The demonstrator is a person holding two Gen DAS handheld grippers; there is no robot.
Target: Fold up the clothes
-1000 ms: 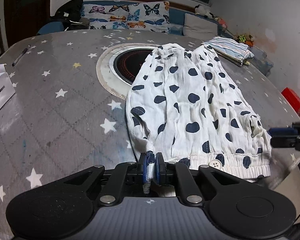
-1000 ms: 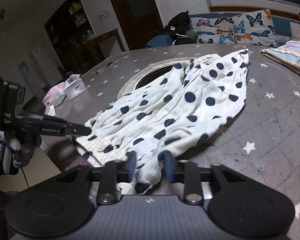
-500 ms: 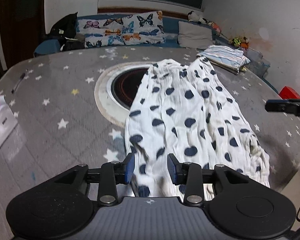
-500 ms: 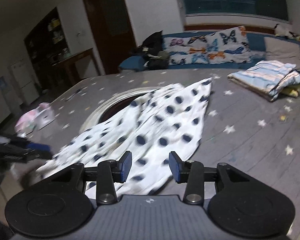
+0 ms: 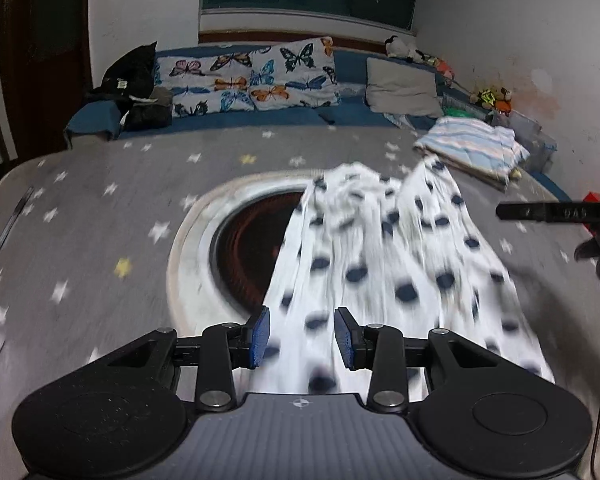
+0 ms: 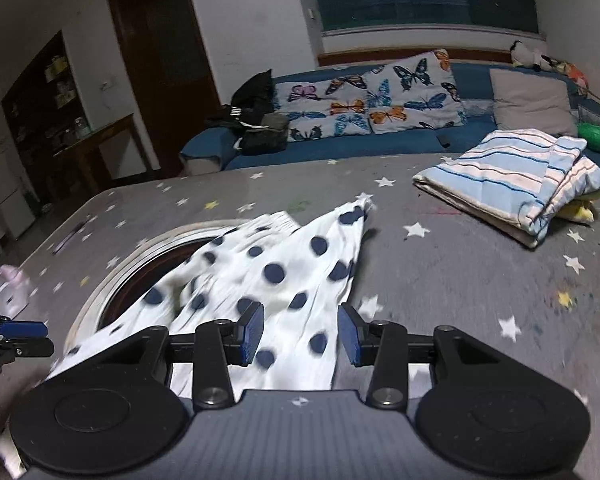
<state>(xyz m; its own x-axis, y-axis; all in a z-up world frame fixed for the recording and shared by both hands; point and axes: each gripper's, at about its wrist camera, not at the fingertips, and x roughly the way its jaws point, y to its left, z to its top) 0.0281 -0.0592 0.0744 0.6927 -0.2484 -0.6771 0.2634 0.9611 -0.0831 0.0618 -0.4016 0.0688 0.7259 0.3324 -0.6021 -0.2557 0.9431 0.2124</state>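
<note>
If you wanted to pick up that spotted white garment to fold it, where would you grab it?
Probably by the two far corners of the spotted garment, one per gripper. It lies flat and lengthwise on the starry table, narrowing to a point at the far end. Both the left gripper and right gripper hang open above its near part, so reaching forward over it seems natural.

Two close, downward-tilted wrist views over the starred table [image 5: 100,216], both apparently sharing the spotted garment [image 6: 284,280].

Right tongs [image 6: 300,334] apart above polka-dot garment [image 6: 268,276], starry table [image 6: 460,280], striped folded cloth [image 6: 512,176]
</note>
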